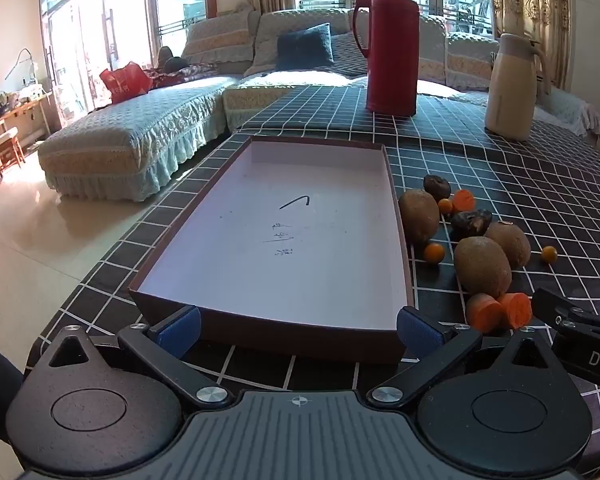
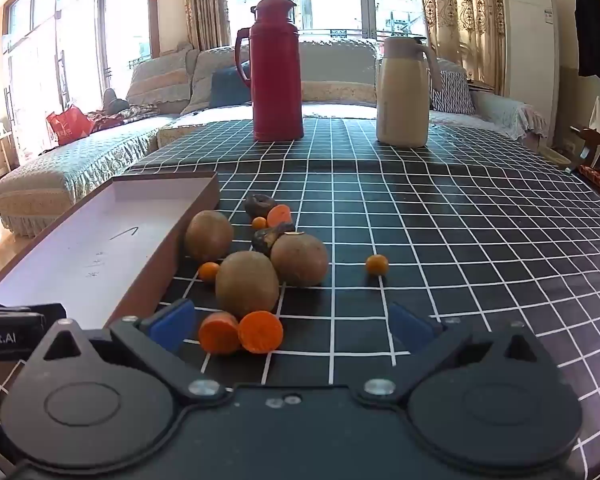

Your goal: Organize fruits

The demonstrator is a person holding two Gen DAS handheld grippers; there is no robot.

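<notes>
The left tongs (image 1: 299,326) are wide open and hold nothing. Their two blue pads (image 1: 180,330) sit at the near wall of a flat box (image 1: 300,338), one near each corner. The box has brown walls and a white floor with some dark pen marks on it. No fruit is in the box.

The right tongs (image 2: 292,326) are wide open too, and hold nothing. They hang low over the worktop (image 2: 460,240), which has a black cloth with white squares.

The fruit lies in a heap on the cloth, just beside the box at its 3 o'clock side. In the right view, two orange carrot pieces (image 2: 240,332) touch each other just ahead of the left pad, at about 11 o'clock from the tongs. Behind them, at 12 o'clock, sits a brown kiwi (image 2: 247,284). A second kiwi (image 2: 299,259) touches it at its 2 o'clock. A third kiwi (image 2: 209,235) is close to the box wall. A small orange ball fruit (image 2: 209,271) lies between the kiwis and the box. Another small one (image 2: 377,265) sits alone at 3 o'clock of the heap. Two dark wrinkly fruits (image 2: 260,205) and one more carrot piece (image 2: 279,215) lie at the far end.

Far back stand a red jug (image 2: 277,70) and a cream jug (image 2: 403,92), well apart.
</notes>
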